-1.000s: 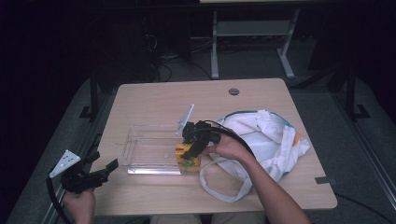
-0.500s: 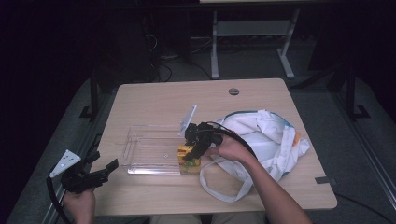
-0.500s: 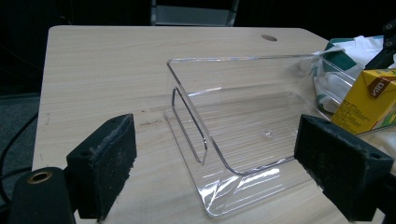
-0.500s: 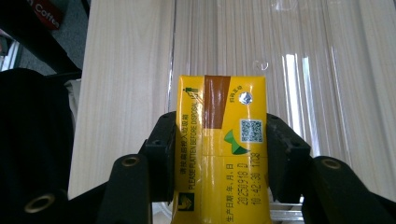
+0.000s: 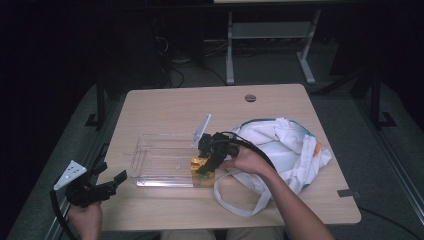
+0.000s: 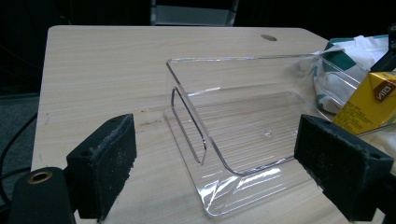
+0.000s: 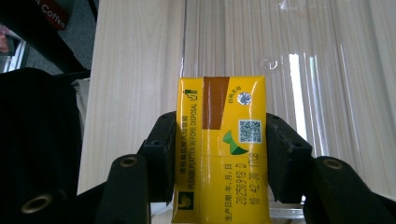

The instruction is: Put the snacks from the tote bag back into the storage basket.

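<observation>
Yellow drink carton, lower in clear tray, clamped by right gripper fingers; left gripper fingers wide.

Looks like a lab or office test room — dim, with a plain wood-laminate worktop that has a cable grommet hole, loose cables on grey carpet behind, and another desk's white metal legs.

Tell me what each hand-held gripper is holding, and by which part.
Right hand-held gripper clamps the yellow drink carton by its two narrow sides. Left hand-held gripper is open, holding nothing.
</observation>
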